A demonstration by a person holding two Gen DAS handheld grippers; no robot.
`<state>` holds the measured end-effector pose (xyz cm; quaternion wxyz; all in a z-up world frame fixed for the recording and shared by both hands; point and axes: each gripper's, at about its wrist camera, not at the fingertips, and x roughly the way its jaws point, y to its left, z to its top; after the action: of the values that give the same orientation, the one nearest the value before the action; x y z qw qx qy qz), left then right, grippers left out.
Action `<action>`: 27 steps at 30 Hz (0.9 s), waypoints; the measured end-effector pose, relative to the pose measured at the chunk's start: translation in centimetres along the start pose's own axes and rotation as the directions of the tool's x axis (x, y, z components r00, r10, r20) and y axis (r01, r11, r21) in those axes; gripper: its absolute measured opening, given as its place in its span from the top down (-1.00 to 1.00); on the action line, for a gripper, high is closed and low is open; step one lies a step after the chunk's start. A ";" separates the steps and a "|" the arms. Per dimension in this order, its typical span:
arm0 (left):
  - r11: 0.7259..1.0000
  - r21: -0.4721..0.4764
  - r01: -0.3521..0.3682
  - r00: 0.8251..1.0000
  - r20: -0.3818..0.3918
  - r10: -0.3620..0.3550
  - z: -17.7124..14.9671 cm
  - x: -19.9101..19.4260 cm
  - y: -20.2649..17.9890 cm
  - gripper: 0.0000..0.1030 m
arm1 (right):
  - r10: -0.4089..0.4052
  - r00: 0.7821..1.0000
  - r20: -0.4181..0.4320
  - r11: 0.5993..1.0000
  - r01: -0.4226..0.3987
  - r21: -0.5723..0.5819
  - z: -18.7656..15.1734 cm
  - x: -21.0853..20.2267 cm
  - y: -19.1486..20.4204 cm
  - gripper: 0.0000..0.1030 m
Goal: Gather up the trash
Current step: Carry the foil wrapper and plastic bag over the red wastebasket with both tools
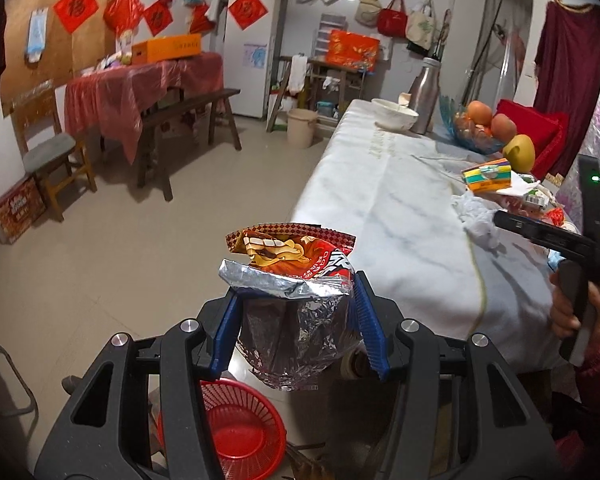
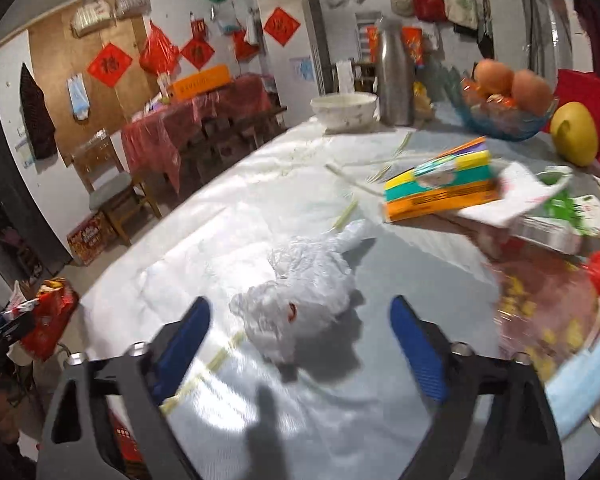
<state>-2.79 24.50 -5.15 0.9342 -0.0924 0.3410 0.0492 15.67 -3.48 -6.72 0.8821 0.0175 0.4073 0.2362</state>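
A: Left wrist view first; the left tongs (image 1: 296,312) are partly closed, their blue pads pinching a crumpled foil snack bag (image 1: 296,280), which sits off the worktop's (image 1: 380,208) edge, above the floor, with the red basket (image 1: 236,432) below and nearer the camera.

B: How will that bag handle?

A: Light and crinkly, I'd judge; it gives under the pads, and the slick foil could slip, so a hold across the crushed middle seems wisest.

B: And the other side?

A: Right wrist view shows the right tongs (image 2: 300,340) wide apart and holding nothing; a crumpled white plastic bag (image 2: 300,300) lies on the worktop between and just ahead of the fingertips, not touched as far as I can tell.

B: Where to take it?

A: Soft, nearly weightless; squeeze its bunched centre rather than a loose tail.
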 end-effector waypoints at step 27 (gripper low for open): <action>0.997 -0.046 -0.056 0.959 -0.280 0.041 -10.6 2.6 8.8 -0.08 | 0.310 0.950 0.044 0.945 -0.303 -0.124 -1.5 -9.3 11.0 0.59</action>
<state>-8.85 31.02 -16.01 0.8726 -0.1151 0.4699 0.0676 5.00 2.05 1.37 0.8466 0.0371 0.3572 0.3929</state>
